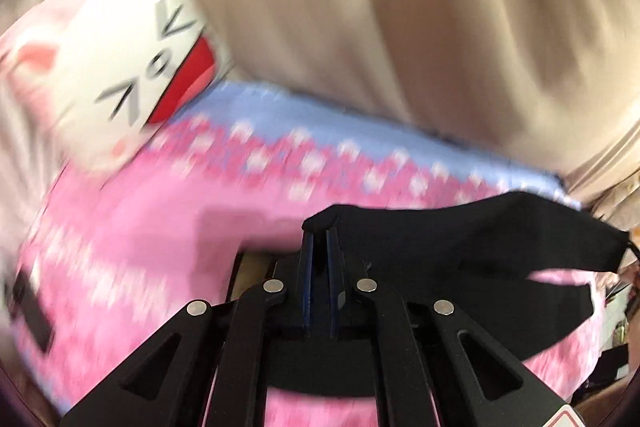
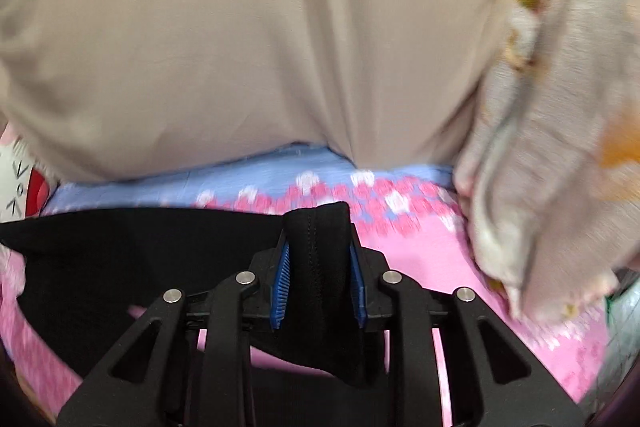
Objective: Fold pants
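The left gripper (image 1: 320, 227) is clenched on a thin edge of the black fabric pants (image 1: 460, 247), and the right gripper (image 2: 319, 227) grasps a thicker bunched fold of them. The pants hang stretched between both, above the pink-and-blue flowered bedspread (image 1: 140, 211), near its far edge by the beige curtain (image 2: 240, 47).

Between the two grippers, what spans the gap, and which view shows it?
The black pants: a stretch runs from the right gripper leftward in the right wrist view, and from the left gripper rightward in the left.
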Motion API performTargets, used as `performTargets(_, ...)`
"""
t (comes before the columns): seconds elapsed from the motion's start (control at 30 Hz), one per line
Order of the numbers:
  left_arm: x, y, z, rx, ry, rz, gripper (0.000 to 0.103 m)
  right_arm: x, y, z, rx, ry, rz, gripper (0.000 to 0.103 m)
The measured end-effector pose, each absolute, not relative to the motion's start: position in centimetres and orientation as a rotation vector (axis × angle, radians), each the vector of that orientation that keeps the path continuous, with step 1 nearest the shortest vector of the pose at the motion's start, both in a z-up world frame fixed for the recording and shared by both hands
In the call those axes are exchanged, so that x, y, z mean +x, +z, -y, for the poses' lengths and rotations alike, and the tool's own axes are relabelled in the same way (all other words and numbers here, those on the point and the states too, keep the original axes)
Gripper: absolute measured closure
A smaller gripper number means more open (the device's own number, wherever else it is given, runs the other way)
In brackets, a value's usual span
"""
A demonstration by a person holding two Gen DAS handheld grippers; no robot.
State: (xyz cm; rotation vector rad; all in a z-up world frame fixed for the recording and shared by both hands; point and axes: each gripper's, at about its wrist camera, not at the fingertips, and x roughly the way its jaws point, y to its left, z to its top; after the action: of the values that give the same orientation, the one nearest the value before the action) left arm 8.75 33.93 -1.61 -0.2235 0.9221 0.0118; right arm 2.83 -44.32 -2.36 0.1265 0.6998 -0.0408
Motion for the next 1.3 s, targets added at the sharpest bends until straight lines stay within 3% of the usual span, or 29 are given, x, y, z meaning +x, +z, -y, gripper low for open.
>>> performTargets(0.33, 0.6, -16.2, -35.9, -0.279, 0.336, -1.208, 0.103, -4.8, -17.6, 47.4, 0.099, -0.171, -1.125, 0.077)
performTargets(0.47, -0.2, -17.3, -36.6, -0.297, 0.455, -1.192, 0.101, -7.2, -17.2, 48.9, 0.152, -0.306, -1.078, 0.032)
performTargets(0.5, -0.8, -16.5, -36.9, -0.31, 0.471, -1.162, 0.095, -7.9, -16.3, 49.3, 0.186, -0.321, -1.052, 0.03)
performTargets(0.7, -1.7, -12.6, -37.8, -0.217, 0.546, -1.094, 0.094, -10.0, -11.8, 49.1, 0.273, -0.378, -0.928, 0.029)
performTargets(0.77, -0.5, -10.4, -36.1, -0.172, 0.505, -1.017, 0.088, -9.1, -10.7, 48.7, 0.294, -0.344, -0.884, 0.026)
performTargets(0.8, 0.4, -9.7, -35.0, -0.151, 0.484, -0.987, 0.07, -8.5, -10.6, 48.6, 0.295, -0.338, -0.873, 0.025)
performTargets(0.83, 1.0, -9.2, -33.8, -0.134, 0.469, -0.97, 0.04, -8.0, -10.5, 48.6, 0.295, -0.33, -0.862, 0.025)
performTargets(0.87, 1.9, -9.1, -32.8, -0.122, 0.462, -0.963, 0.027, -7.3, -10.1, 48.5, 0.304, -0.312, -0.845, 0.025)
performTargets(0.9, 3.2, -9.2, -31.0, -0.088, 0.461, -0.953, 0.022, -6.6, -9.9, 48.6, 0.314, -0.3, -0.837, 0.025)
performTargets(1.07, 6.6, -15.2, -27.5, -0.027, 0.448, -1.138, 0.024, -3.7, -14.0, 50.9, 0.386, -0.324, -1.036, 0.025)
performTargets(1.1, 6.8, -16.4, -27.4, -0.026, 0.451, -1.173, 0.027, -3.7, -15.7, 51.6, 0.465, -0.312, -1.11, 0.031)
performTargets(1.13, 6.6, -17.4, -27.3, -0.024, 0.459, -1.197, 0.028, -3.9, -17.0, 52.0, 0.534, -0.276, -1.153, 0.045)
performTargets(1.17, 6.4, -18.3, -27.3, -0.016, 0.473, -1.223, 0.028, -3.9, -17.5, 51.5, 0.556, -0.212, -1.171, 0.078)
performTargets(1.23, 5.9, -19.2, -27.7, -0.029, 0.489, -1.219, 0.024, -3.3, -15.7, 49.7, 0.446, -0.173, -1.147, 0.091)
performTargets(1.3, 5.7, -19.2, -28.1, -0.054, 0.493, -1.216, 0.023, -2.7, -10.6, 47.7, 0.321, -0.115, -1.014, 0.094)
